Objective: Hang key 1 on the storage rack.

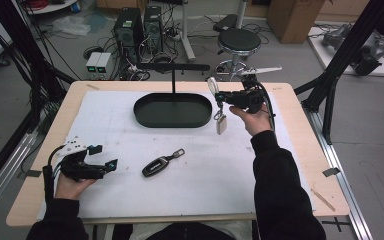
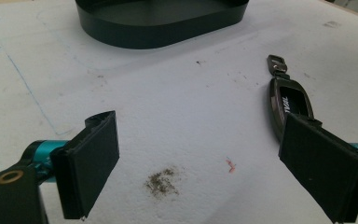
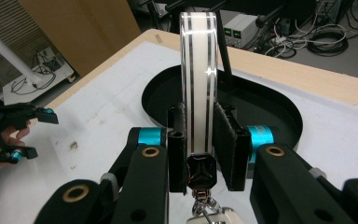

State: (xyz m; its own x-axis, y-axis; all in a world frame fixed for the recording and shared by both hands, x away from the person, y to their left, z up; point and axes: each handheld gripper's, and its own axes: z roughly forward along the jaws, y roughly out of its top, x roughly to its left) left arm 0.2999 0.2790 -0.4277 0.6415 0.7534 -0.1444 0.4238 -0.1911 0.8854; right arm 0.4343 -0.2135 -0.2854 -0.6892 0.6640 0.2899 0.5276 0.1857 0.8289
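The white strap keychain (image 3: 197,84) is clamped in the right tongs (image 3: 200,149), raised just right of the black oval tray (image 1: 172,111). The left tongs (image 2: 205,154) gape, released, at the table's near left, beside a dark key fob (image 1: 161,164).

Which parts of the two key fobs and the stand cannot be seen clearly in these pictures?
- Black key fob: in the left gripper view, its near end is hidden behind a pad of the left hand-held gripper.
- White key fob: in the right gripper view, the tag hanging below it is cut off by the bottom edge.
- Stand: in the high view, hooks on its bar are too small to tell.
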